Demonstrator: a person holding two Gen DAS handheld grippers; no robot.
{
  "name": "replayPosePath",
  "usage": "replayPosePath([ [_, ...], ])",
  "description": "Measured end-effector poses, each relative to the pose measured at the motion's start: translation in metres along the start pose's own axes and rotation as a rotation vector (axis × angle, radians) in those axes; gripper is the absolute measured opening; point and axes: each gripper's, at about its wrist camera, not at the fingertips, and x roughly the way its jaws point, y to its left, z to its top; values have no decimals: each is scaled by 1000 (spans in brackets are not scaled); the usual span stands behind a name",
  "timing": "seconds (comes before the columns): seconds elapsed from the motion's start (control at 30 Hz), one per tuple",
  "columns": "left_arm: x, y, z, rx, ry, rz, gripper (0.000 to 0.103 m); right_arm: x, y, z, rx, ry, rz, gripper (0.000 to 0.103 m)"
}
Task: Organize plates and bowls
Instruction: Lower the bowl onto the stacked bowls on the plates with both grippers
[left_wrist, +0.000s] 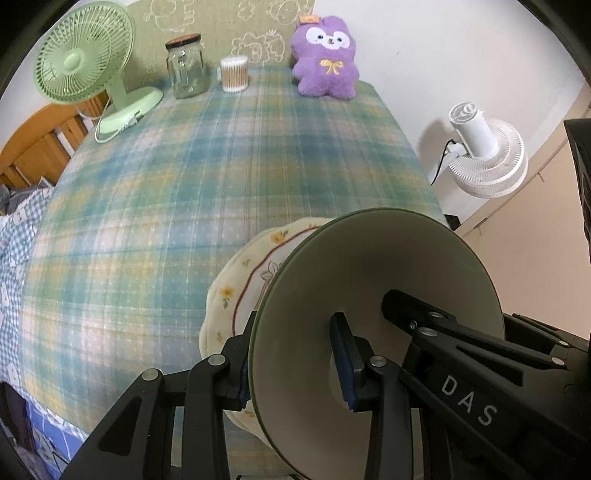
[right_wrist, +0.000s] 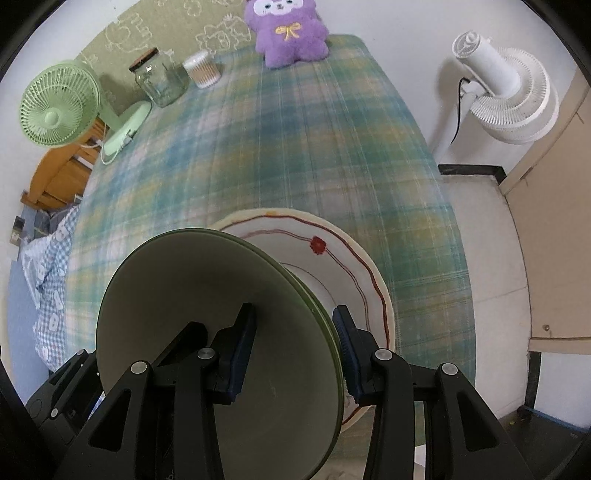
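Note:
A green bowl (left_wrist: 369, 266) with a pale inside is held by both grippers, one on each side of its rim. My left gripper (left_wrist: 295, 365) is shut on its left rim. My right gripper (right_wrist: 291, 350) is shut on its right rim; the bowl (right_wrist: 192, 288) fills the lower left of the right wrist view. Under the bowl lies a cream plate with yellow flowers and a red line (left_wrist: 236, 280). In the right wrist view the plate (right_wrist: 354, 273) shows a wavy red line and a red flower. Bowl and plate sit at the near edge of the table.
The table has a green-blue plaid cloth (left_wrist: 207, 177). At its far end stand a green desk fan (left_wrist: 85, 55), a glass jar (left_wrist: 186, 66), a cotton swab tub (left_wrist: 234, 74) and a purple plush toy (left_wrist: 325, 59). A white floor fan (left_wrist: 484, 155) stands right of the table.

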Motion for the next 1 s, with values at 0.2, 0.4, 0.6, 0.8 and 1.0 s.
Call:
replayPosePath([
  [0.2, 4, -3, 3, -26, -13, 27, 34, 4, 1, 6, -39, -12, -1, 46],
  [0.4, 5, 0, 4, -39, -24, 33, 34, 5, 4, 9, -63, -23, -5, 46],
  [0.6, 3, 4, -1, -41, -38, 36, 37, 4, 5, 3, -67, -27, 7, 46],
  [0.8, 2, 5, -5, -33, -50, 46, 44, 1, 5, -1, -60, -48, -30, 52],
  [1.0, -7, 9, -7, -54, -83, 49, 61, -10, -2, -2, -41, -90, -50, 67],
])
